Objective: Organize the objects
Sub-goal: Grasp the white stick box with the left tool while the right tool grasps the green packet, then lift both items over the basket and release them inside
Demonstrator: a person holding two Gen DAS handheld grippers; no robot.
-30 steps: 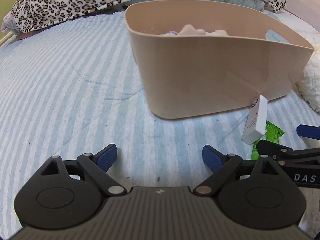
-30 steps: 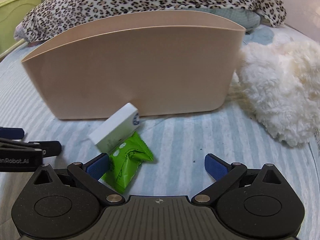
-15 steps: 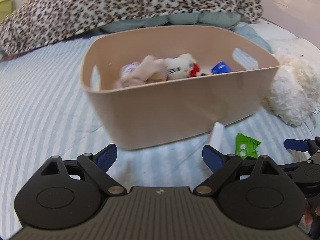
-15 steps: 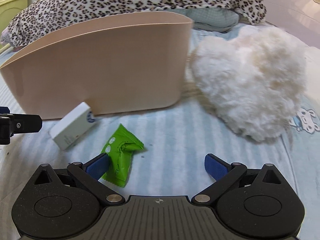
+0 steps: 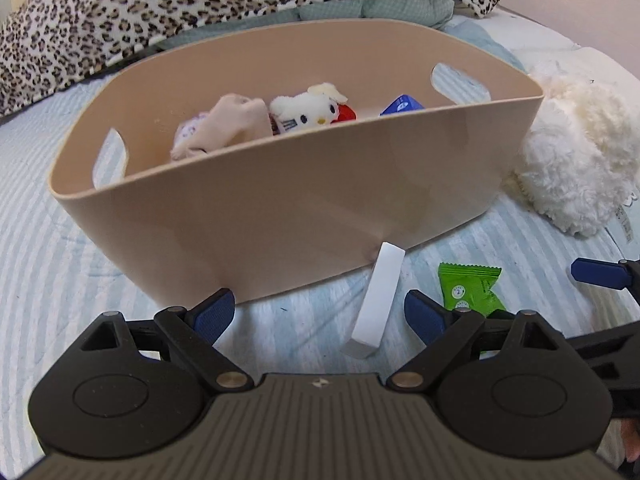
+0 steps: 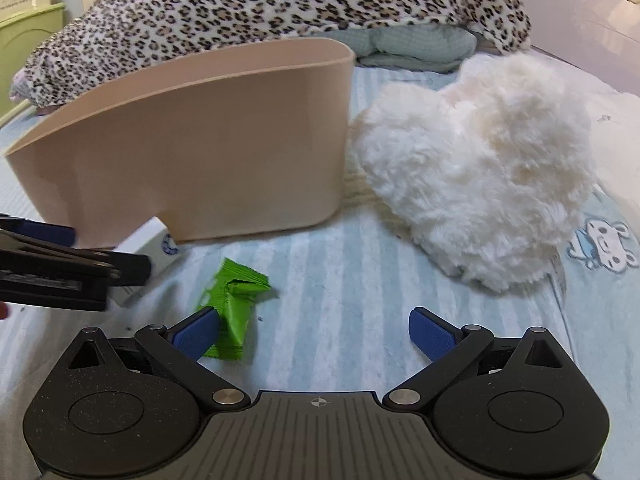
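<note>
A beige plastic basket (image 5: 304, 196) stands on the striped bed sheet; it holds a white cat plush (image 5: 306, 108), a pink cloth (image 5: 224, 124) and a blue box (image 5: 402, 105). A white box (image 5: 378, 300) leans against the basket's near wall. A green packet (image 5: 470, 290) lies to its right. My left gripper (image 5: 320, 314) is open, with the white box between its fingers. My right gripper (image 6: 316, 334) is open and empty; the green packet (image 6: 234, 300) lies by its left fingertip (image 6: 198, 334). The white box (image 6: 150, 254) and basket (image 6: 200, 152) also show in the right wrist view.
A white fluffy heart cushion (image 6: 476, 184) lies right of the basket. A leopard-print blanket (image 5: 200, 4) and teal pillows (image 6: 416, 46) are piled behind. The left gripper's finger (image 6: 60, 266) reaches in at the left of the right wrist view.
My left gripper has risen and swung right, so the basket's inside shows and the white box sits between its fingers. My right gripper has moved right toward the cushion.
</note>
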